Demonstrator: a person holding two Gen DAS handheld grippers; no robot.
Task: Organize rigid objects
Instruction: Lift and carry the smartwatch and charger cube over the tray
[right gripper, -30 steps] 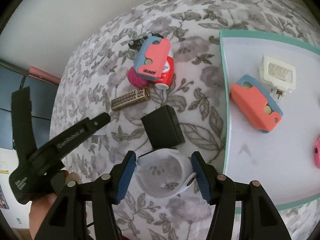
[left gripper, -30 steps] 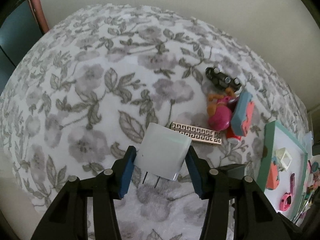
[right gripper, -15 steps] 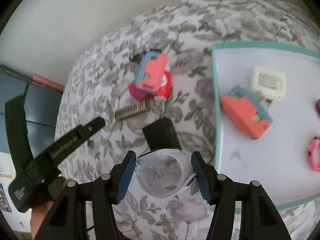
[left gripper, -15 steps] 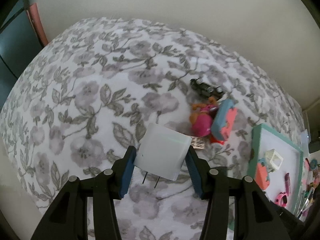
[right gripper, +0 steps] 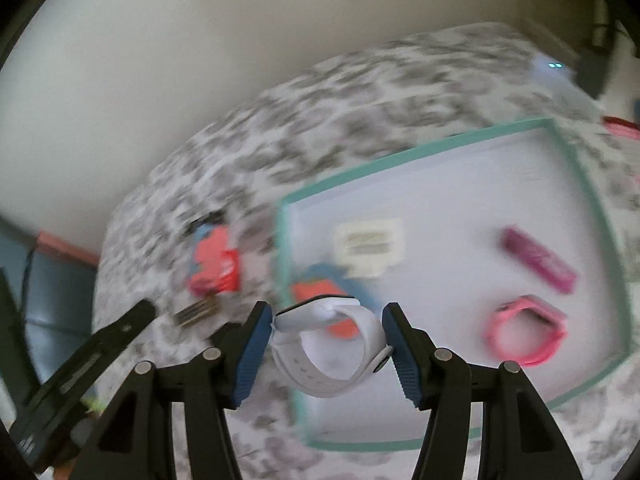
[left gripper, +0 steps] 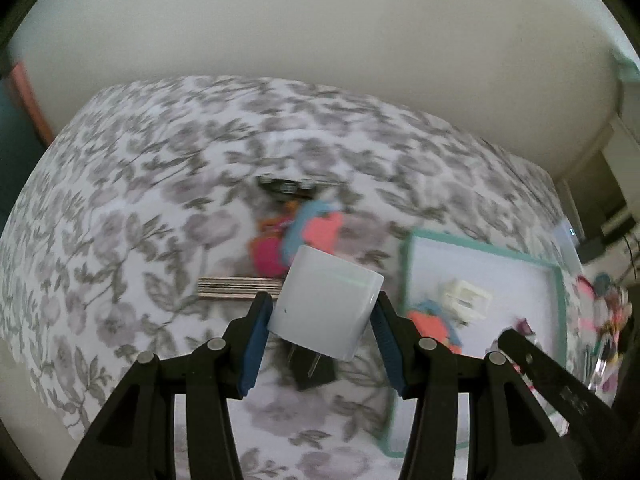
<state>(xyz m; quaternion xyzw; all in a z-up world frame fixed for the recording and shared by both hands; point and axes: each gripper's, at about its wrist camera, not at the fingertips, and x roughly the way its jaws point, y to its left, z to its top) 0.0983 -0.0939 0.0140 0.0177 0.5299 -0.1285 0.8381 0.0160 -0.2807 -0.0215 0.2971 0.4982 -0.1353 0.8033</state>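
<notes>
My left gripper is shut on a white plug charger, prongs pointing down, held above the floral cloth. My right gripper is shut on a white smartwatch, held over the left edge of the teal-rimmed tray. The tray also shows in the left wrist view. On it lie a coral and blue case, a cream clip, a purple stick and a pink band. Both views are blurred.
Left of the tray on the cloth lie a gold patterned bar, a pink toy, a coral and blue case, a dark toy car and a black block. The wall is close behind. Clutter sits at the far right.
Both grippers have risen and swung right toward the tray, each keeping its object. The tray now fills more of both views.
</notes>
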